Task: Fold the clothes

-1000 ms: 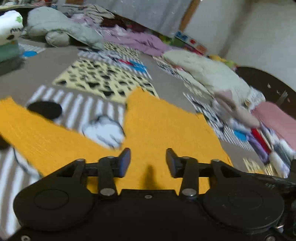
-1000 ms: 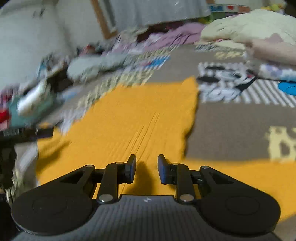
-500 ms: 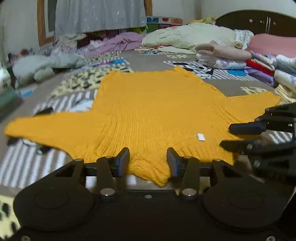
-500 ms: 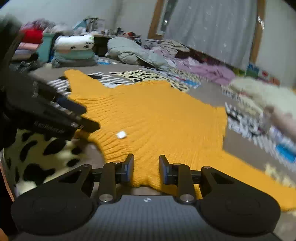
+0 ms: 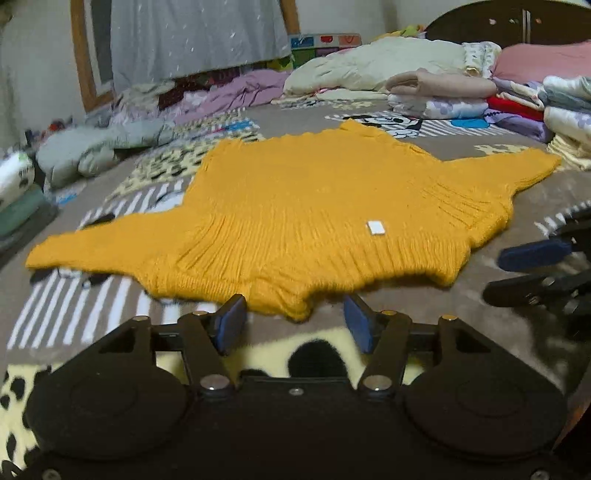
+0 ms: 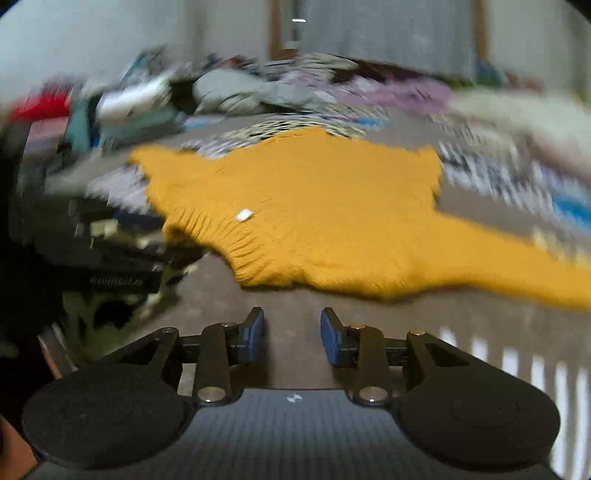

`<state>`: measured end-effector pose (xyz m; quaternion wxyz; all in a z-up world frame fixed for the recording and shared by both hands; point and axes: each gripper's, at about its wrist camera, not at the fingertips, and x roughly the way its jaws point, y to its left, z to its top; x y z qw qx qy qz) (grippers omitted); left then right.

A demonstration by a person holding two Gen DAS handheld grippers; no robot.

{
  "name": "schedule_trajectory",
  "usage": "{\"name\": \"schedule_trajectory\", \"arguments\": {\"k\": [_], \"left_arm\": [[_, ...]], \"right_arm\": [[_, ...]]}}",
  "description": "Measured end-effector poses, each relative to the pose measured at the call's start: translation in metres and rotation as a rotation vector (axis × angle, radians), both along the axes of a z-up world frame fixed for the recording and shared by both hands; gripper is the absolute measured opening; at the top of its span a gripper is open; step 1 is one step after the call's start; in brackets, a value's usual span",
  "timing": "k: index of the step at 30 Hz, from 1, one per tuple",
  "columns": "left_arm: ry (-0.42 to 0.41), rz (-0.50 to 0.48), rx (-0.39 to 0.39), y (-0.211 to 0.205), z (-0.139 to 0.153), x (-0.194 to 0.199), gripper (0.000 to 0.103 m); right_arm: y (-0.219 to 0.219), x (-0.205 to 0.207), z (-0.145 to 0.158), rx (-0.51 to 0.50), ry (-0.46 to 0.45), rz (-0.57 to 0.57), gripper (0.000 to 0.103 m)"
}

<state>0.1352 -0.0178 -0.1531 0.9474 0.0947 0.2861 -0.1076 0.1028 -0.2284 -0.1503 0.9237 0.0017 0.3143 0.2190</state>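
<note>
A mustard-yellow knitted sweater (image 5: 314,206) lies spread flat on the patterned bed cover, sleeves out to both sides, a small white tag (image 5: 375,227) near its ribbed edge. My left gripper (image 5: 295,323) stands open just short of the sweater's near edge, holding nothing. The right gripper (image 5: 532,269) shows at the right edge of the left wrist view. In the blurred right wrist view the sweater (image 6: 332,218) lies ahead, and my right gripper (image 6: 292,334) is open and empty over the brown cover, a little back from the knit. The left gripper (image 6: 110,251) shows at the left there.
Folded clothes (image 5: 443,96) are stacked at the far right near a dark headboard (image 5: 517,22). Loose garments (image 5: 96,147) pile up at the far left and back, under a grey curtain (image 5: 192,37). The patterned blanket (image 5: 74,317) covers the bed around the sweater.
Both grippers have pulled back from over the sweater to just off its near edge, and their fingers stand wider apart. The sweater has stayed flat.
</note>
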Motion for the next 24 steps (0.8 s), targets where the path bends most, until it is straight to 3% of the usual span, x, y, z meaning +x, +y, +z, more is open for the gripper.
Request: {"name": "schedule_trajectory", "arguments": {"k": [5, 9, 12, 20, 24], "left_arm": [[0.043, -0.004, -0.011, 0.002, 0.009, -0.011, 0.058], [0.103, 0.023, -0.140, 0.008, 0.018, -0.011, 0.061], [0.118, 0.024, -0.200, 0.005, 0.029, -0.005, 0.061], [0.115, -0.033, -0.200, -0.039, 0.062, 0.043, 0.063], [0.097, -0.076, -0.164, -0.079, 0.082, 0.084, 0.063]], "right_arm": [[-0.049, 0.004, -0.008, 0.236, 0.075, -0.146, 0.037], [-0.074, 0.011, -0.018, 0.388, 0.104, -0.245, 0.040], [-0.080, 0.017, -0.024, 0.461, 0.103, -0.272, 0.051], [-0.084, 0.044, -0.031, 0.570, 0.084, -0.299, 0.056], [-0.082, 0.055, -0.030, 0.541, 0.054, -0.295, 0.055]]}}
